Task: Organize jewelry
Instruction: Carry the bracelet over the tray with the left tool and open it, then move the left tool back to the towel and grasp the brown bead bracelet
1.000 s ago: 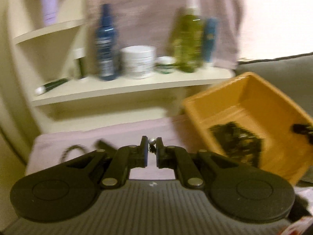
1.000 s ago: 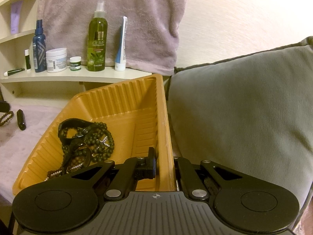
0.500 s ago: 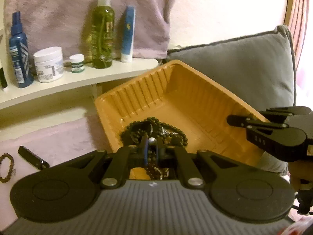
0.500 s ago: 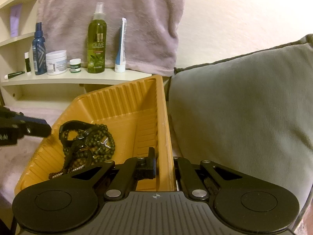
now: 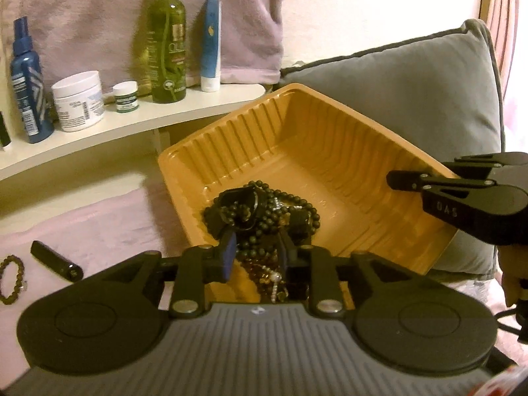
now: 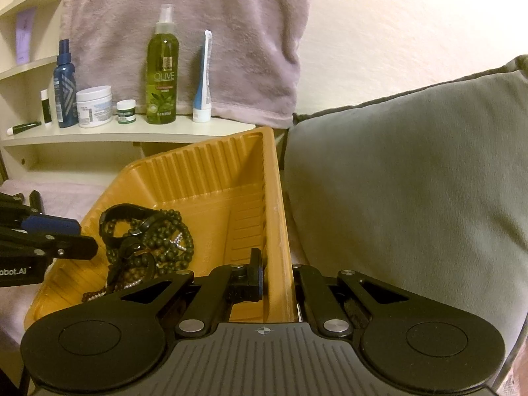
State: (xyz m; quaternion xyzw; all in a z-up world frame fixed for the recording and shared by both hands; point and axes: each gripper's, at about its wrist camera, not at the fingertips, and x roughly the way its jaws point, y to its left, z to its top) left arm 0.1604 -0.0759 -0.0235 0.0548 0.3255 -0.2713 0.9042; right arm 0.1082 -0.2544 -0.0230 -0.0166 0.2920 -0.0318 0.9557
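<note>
L gripper (image 5: 255,250) over near edge of orange tray (image 5: 330,138), jaws just opened a bit, nothing pinched btwn pads; bead tangle right below. R gripper (image 6: 277,275) clamped on tray's R wall, tray tipped up vs grey cushion (image 6: 412,181). Jewelry pile (image 5: 260,208) (dark bead strands, black bands) in tray's low corner. One beaded bracelet (image 5: 11,279) + black tube (image 5: 56,260) out on pink cloth, far L.

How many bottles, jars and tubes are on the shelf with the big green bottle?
Spray bottles: 2, the green olive bottle and the blue bottle
Jars: 2, the white jar and the small green-labelled jar
Tubes: 3, the blue-and-white tube, the small upright tube and the lying tube
Total: 7
</note>
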